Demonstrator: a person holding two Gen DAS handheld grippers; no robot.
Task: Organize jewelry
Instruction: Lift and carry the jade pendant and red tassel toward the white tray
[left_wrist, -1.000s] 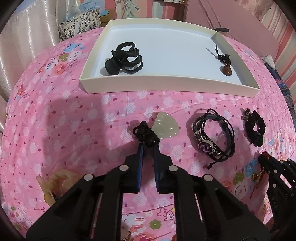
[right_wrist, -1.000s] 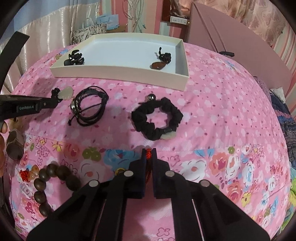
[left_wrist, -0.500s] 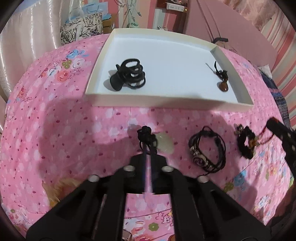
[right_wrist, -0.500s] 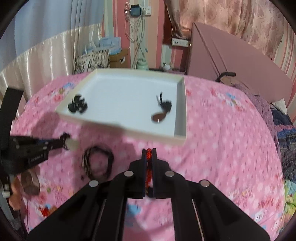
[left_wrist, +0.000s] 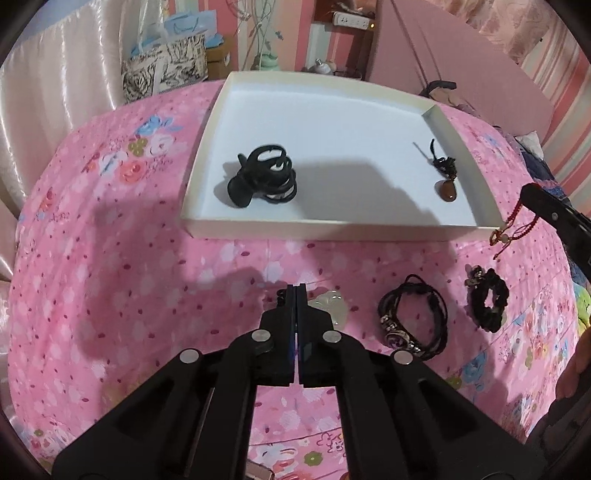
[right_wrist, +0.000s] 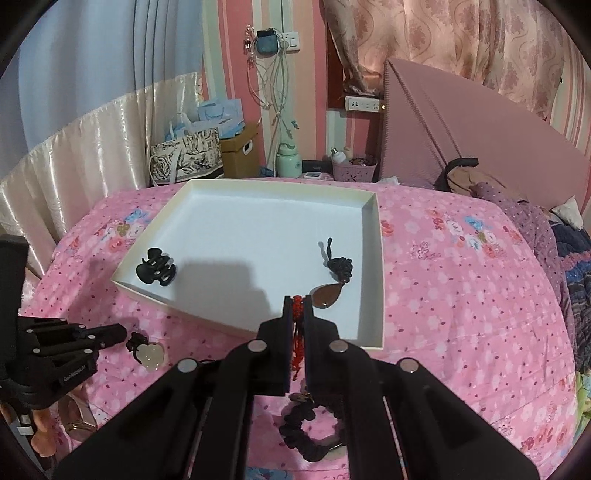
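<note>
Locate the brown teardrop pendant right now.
The brown pendant lies inside the white tray, near its front right corner, just ahead of the right tongs and far from the black hair clip.

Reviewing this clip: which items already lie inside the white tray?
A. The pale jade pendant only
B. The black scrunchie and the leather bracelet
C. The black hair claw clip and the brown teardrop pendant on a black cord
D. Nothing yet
C. The black hair claw clip and the brown teardrop pendant both rest on the floor of the white tray; the scrunchie, leather bracelet and pale jade pendant lie on the pink bedspread.
</note>
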